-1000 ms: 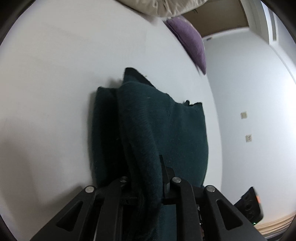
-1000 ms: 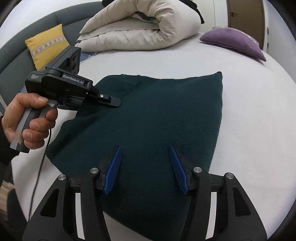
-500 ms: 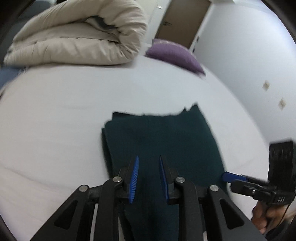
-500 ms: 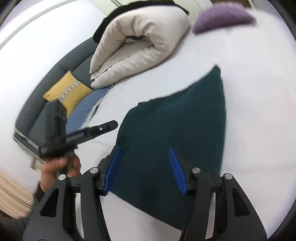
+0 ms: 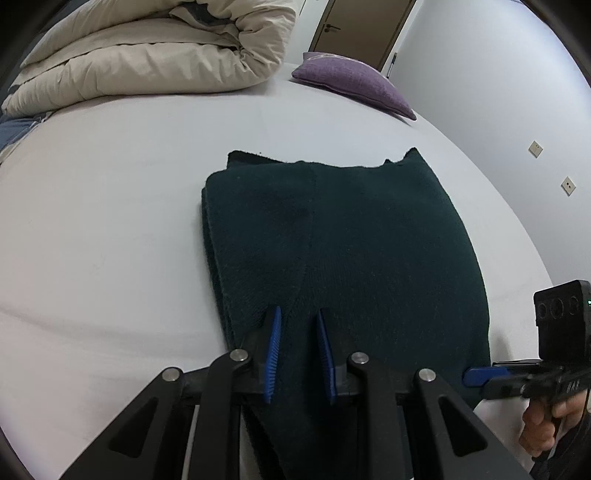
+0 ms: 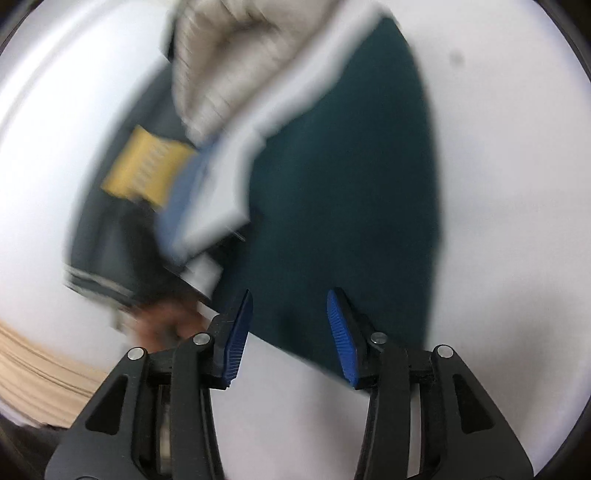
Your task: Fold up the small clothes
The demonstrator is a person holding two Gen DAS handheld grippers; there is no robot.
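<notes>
Two cushions (image 5: 354, 83) beyond folded garment (image 5: 343, 251) — rolled duvet (image 5: 155, 55) beside.

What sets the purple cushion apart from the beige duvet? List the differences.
Size: the beige duvet is far bulkier than the purple cushion. Shape: the duvet is rolled in thick layers; the cushion is one flat pad. Place: the duvet lies upper left, the cushion upper right near the door. Both rest on the white bed.
</notes>
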